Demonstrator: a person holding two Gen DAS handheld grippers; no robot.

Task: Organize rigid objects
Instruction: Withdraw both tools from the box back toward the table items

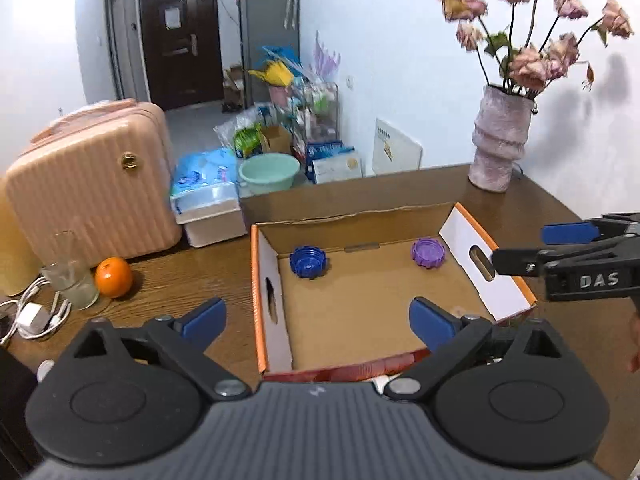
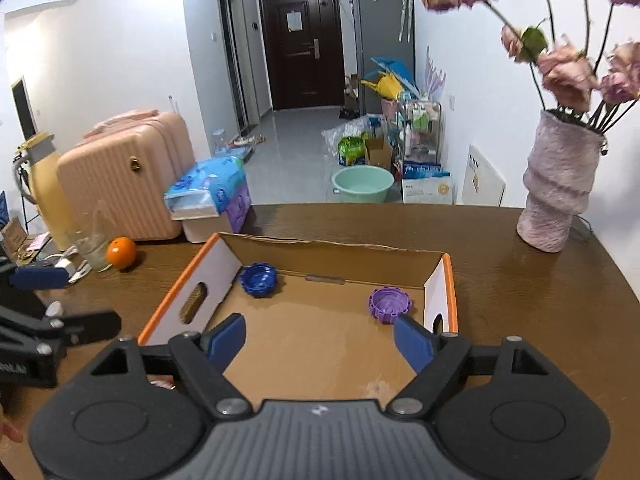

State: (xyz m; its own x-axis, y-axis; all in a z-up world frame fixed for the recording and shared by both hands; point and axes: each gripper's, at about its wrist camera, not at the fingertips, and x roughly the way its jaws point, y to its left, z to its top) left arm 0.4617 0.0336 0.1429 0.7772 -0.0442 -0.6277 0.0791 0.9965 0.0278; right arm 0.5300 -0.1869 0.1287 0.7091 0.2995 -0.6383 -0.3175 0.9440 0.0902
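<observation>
Only right view: thermos (image 2: pixel 42 184) | left claw (image 1: pixel 318 322), right claw (image 2: pixel 320 340) spread, empty

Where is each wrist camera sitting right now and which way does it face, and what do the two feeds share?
Left wrist: sits behind the left tool, looking forward and down into the cardboard box from its near left; own open blue fingers show, and the right tool enters from the right edge.
Right wrist: sits behind the right tool, facing the same box from its near right; own open fingers show, left tool at the left edge.
Shared: box, blue cap, purple cap, orange, vase, suitcase.
</observation>
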